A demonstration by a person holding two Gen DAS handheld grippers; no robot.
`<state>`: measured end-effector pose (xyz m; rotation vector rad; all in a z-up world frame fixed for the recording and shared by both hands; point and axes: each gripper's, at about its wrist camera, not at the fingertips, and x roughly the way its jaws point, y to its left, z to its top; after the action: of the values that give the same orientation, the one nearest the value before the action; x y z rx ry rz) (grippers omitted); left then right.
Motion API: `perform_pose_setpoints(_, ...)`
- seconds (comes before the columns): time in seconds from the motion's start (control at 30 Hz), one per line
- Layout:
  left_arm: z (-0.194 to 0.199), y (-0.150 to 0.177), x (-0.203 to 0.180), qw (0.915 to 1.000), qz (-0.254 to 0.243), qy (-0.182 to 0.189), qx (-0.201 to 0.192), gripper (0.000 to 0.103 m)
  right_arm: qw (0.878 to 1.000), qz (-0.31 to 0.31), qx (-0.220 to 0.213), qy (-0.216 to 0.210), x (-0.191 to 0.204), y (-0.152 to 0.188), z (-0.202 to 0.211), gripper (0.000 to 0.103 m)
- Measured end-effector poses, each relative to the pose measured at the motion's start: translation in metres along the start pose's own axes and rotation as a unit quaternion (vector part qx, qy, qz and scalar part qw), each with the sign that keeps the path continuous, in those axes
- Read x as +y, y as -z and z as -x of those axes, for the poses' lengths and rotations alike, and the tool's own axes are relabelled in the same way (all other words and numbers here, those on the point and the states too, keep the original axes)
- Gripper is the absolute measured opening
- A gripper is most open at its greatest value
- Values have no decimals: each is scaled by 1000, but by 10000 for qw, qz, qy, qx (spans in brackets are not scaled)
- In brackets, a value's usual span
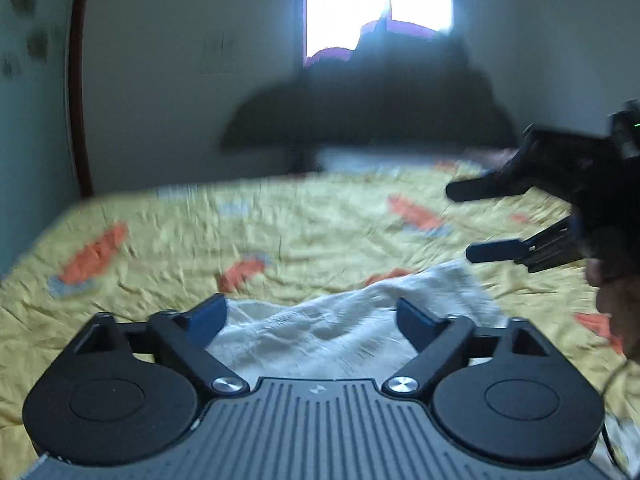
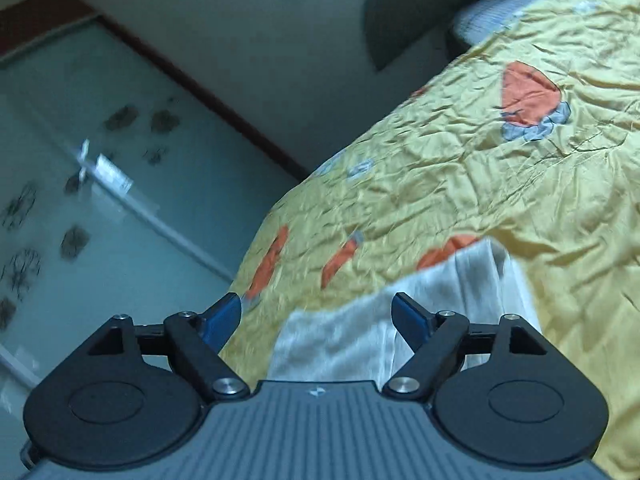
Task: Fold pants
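Note:
White pants (image 1: pixel 336 328) lie on a yellow bedspread (image 1: pixel 200 220), bunched right in front of my left gripper (image 1: pixel 310 314). Its blue-padded jaws stand wide apart above the cloth and hold nothing. My right gripper (image 1: pixel 464 220) comes in from the right edge of the left wrist view, its two fingers spread and empty, held by a hand. In the right wrist view the pants (image 2: pixel 344 336) lie folded just below the right gripper (image 2: pixel 316 312), whose jaws are open with the cloth beneath them, not pinched.
The bedspread (image 2: pixel 480 168) has orange and grey patches and covers the whole bed. A dark headboard (image 1: pixel 368 120) and a bright window (image 1: pixel 380 4) stand at the far end. A wall with a dark red frame (image 1: pixel 76 80) runs along the left.

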<state>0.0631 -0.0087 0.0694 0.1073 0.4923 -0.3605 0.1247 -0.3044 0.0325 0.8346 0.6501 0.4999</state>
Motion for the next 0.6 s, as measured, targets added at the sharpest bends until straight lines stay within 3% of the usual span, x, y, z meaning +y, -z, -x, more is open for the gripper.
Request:
perform_pose_setpoints(0.13, -67, -4, 20, 9918, 853, 637, 713, 82, 9974, -325, 356, 533, -32, -9, -37, 83)
perform_pose_setpoints(0.2, -91, 5, 29, 9889, 1049, 324, 999, 79, 9950, -476, 522, 708, -52, -3, -45, 79)
perform_pose_setpoints(0.23, -99, 11, 33, 9871, 1133, 229, 1108, 81, 9962, -547, 421, 528, -62, 0, -42, 78)
perform_pose_setpoints(0.37, -106, 19, 42, 9873, 1075, 319, 1128, 83, 9978, -350, 336, 452, -72, 9, -36, 61)
perform_pose_setpoints(0.6, -114, 21, 27, 9920, 622, 198, 1083, 92, 9978, -554, 268, 253, -78, 9, -30, 61)
